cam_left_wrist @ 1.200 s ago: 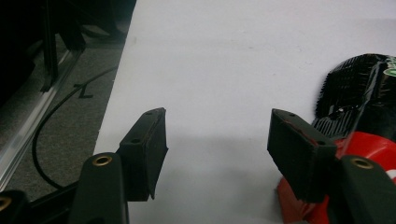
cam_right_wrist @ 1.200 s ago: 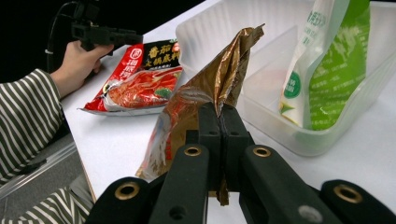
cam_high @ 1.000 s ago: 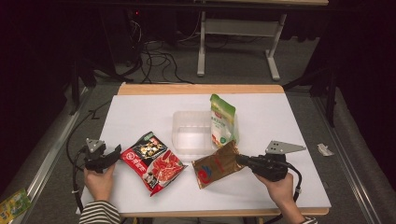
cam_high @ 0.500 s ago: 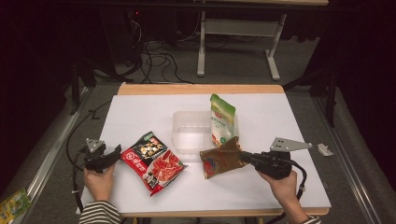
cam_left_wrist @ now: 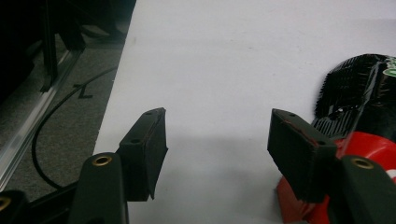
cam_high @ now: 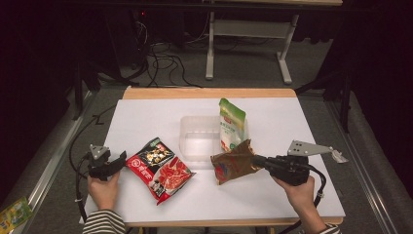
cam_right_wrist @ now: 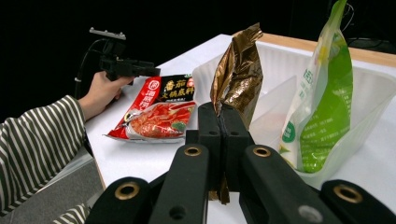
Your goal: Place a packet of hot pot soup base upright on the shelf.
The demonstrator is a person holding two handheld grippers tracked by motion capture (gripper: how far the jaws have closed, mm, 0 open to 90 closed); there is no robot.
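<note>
Above the table (cam_high: pixel 292 122), right tongs (cam_high: pixel 254 161) level, clamping brown pouch (cam_high: pixel 234 163).

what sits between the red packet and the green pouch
In the high view, the clear plastic tub lies between red packet and green pouch, which leans in the tub.

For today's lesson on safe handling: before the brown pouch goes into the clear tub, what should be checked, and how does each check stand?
1. Right gripper shut on brown pouch: ok.
2. Pouch off the table: ok.
3. Free room in the tub beside the green pouch: ok.
4. Left gripper open, holding nothing: ok.
5. Red pouch outside the tub: ok.
6. Brown pouch sealed: cannot tell.
</note>
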